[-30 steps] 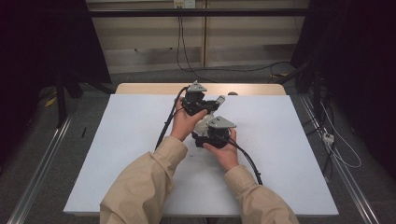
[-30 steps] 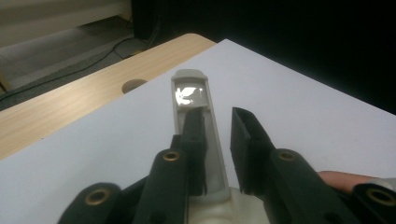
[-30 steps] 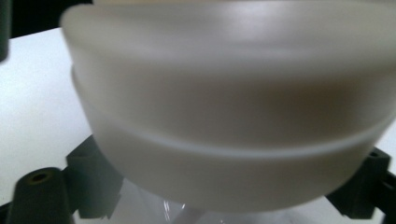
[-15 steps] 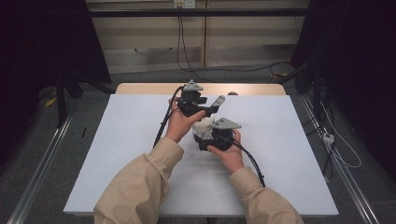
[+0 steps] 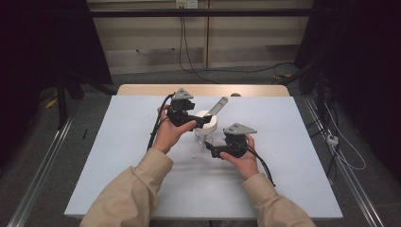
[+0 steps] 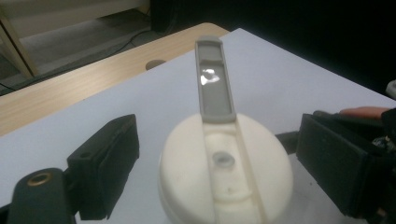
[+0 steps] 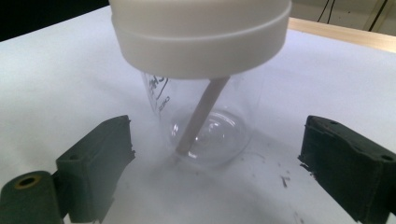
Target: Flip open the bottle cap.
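- Since the high view looks down the whole table (image 5: 142, 189), I start there: the cup (image 5: 206, 128), clear with a white lid, stands near the middle of the white top, between my two hands.
- My left gripper (image 5: 201, 121) sits at the lid from the left, my right gripper (image 5: 210, 150) low at the cup's near side; I judge the split is one hand for the lid, one to steady the glass.
- A grey flap (image 5: 217, 106) sticks up and away from the lid, tilted toward the far right, so the drinking hole looks uncovered.
- From the left gripper view, the lid (image 6: 226, 170) lies between the jaws, which have just been opening and now stand apart, clear of its rim on both sides: released, holding nothing.
- The flap (image 6: 214, 81) rises from the lid's channel, hinged at its middle; letting go here makes sense to me if it was only meant to be raised.
- From the right gripper view, the jaws flank the glass body (image 7: 205, 123) under the lid (image 7: 201, 37), both pads off it: loose, gripping nothing.
- A straw (image 7: 201, 116) slants down inside to the bottom; the cup rests on the table on its own.
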Available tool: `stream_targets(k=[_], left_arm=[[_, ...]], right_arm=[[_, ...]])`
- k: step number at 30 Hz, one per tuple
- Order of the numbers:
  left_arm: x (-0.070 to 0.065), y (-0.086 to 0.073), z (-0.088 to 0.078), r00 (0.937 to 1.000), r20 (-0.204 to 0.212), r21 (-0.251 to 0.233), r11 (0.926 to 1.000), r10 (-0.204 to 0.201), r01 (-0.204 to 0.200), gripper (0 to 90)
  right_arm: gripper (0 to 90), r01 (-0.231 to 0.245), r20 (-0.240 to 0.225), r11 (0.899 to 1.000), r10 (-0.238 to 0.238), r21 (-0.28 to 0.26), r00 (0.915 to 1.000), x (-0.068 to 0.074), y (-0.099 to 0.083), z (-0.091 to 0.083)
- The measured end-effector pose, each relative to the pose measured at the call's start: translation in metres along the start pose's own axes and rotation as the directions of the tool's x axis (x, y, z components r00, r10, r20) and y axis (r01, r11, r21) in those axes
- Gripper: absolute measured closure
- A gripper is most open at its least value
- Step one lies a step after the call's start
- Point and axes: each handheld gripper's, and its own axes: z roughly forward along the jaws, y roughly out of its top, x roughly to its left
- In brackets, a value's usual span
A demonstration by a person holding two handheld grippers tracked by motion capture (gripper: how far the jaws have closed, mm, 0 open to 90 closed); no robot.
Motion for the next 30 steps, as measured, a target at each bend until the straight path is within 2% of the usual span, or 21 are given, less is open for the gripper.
stream_targets(k=[5,8,11,14,17,25,30], left_arm=[[-0.002,-0.013,-0.012,1.0,0.003,-0.008,1.0,0.002,-0.002,11.6],[-0.003,-0.02,-0.019,1.0,0.005,0.003,1.0,-0.002,0.002,10.9],[-0.003,-0.028,-0.025,1.0,-0.007,0.008,1.0,0.004,-0.004,9.8],[-0.002,-0.037,-0.032,0.9999,-0.007,0.006,0.9999,-0.01,0.01,9.7],[-0.001,-0.046,-0.039,0.9999,-0.01,-0.001,0.9999,-0.014,0.014,9.2],[0.004,-0.072,-0.056,0.9992,-0.021,0.002,0.9995,-0.033,0.033,8.0],[0.007,-0.088,-0.065,0.9982,-0.037,0.014,0.9988,-0.047,0.047,8.0]], right_arm=[[8.3,0.004,-0.007,1.0,-0.004,0.001,1.0,-0.003,-0.005,-0.015],[8.6,0.009,-0.004,1.0,-0.009,0.002,1.0,-0.004,-0.009,-0.023],[8.2,0.006,-0.021,1.0,-0.006,0.003,0.9998,-0.004,-0.011,-0.031],[8.4,0.024,-0.019,1.0,-0.024,0.011,0.9995,-0.003,-0.014,-0.038],[8.6,0.017,-0.024,0.999,-0.016,0.027,0.9996,-0.005,-0.018,-0.044],[8.1,0.016,-0.022,1.0,-0.015,0.023,0.9996,-0.009,-0.026,-0.06],[8.1,-0.002,-0.018,1.0,0.003,0.018,0.9998,-0.013,-0.032,-0.071]])
